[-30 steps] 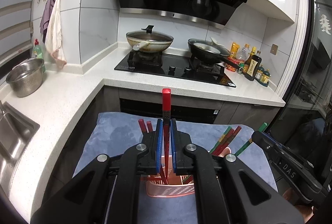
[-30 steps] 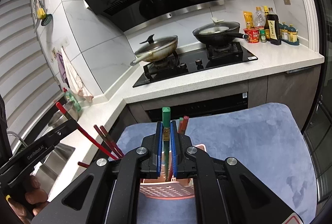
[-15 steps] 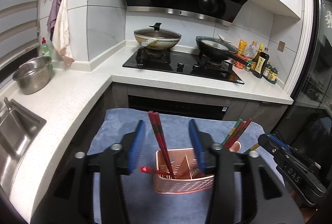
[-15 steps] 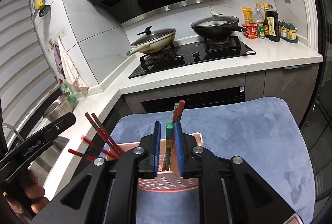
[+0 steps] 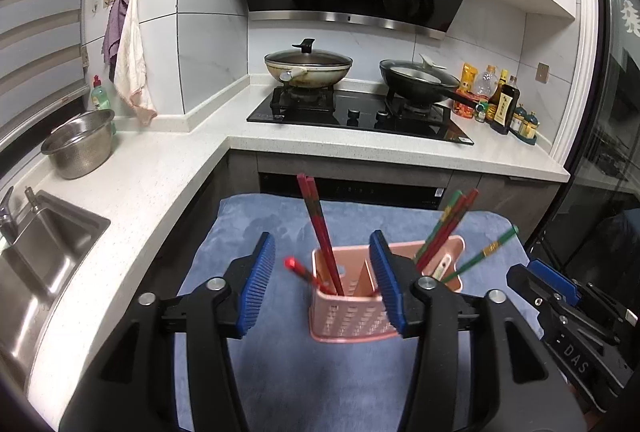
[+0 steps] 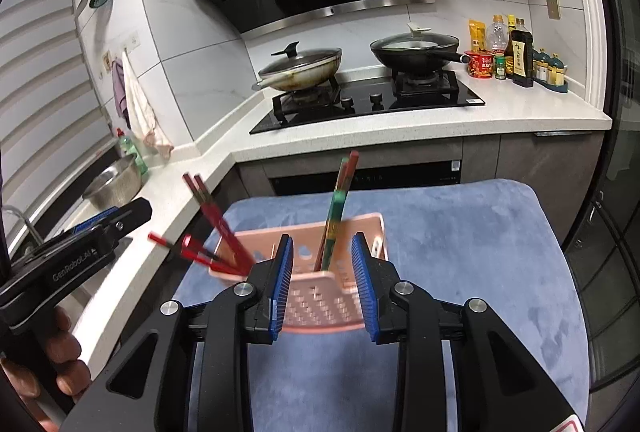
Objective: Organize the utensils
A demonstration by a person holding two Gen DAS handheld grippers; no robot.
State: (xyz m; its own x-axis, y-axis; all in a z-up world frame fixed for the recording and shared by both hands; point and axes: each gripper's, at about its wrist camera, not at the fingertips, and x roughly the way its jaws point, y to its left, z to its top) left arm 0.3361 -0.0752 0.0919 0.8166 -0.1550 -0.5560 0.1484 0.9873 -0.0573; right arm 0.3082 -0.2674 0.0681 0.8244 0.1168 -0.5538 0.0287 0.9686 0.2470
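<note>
A pink perforated utensil holder (image 5: 352, 306) stands on a blue mat (image 5: 320, 376); it also shows in the right wrist view (image 6: 320, 306). Red chopsticks (image 5: 320, 232) lean in its left compartment, with one lying low (image 5: 304, 272). Green and red chopsticks (image 5: 444, 228) lean in its right compartment, one green one (image 5: 480, 254) tilted far right. My left gripper (image 5: 322, 284) is open and empty in front of the holder. My right gripper (image 6: 322, 282) is open and empty; a green chopstick (image 6: 334, 228) stands in the holder beyond it.
A white counter (image 5: 152, 176) wraps round the left and back, with a steel sink (image 5: 44, 244), a metal bowl (image 5: 78, 144), a hob with two pans (image 5: 360, 108) and sauce bottles (image 5: 500, 104). The mat's right side (image 6: 480, 272) is bare.
Both grippers opened and let go their chopsticks, the left a red one, the right a green one, which now rest in the holder. Both grippers pulled back from the holder.
</note>
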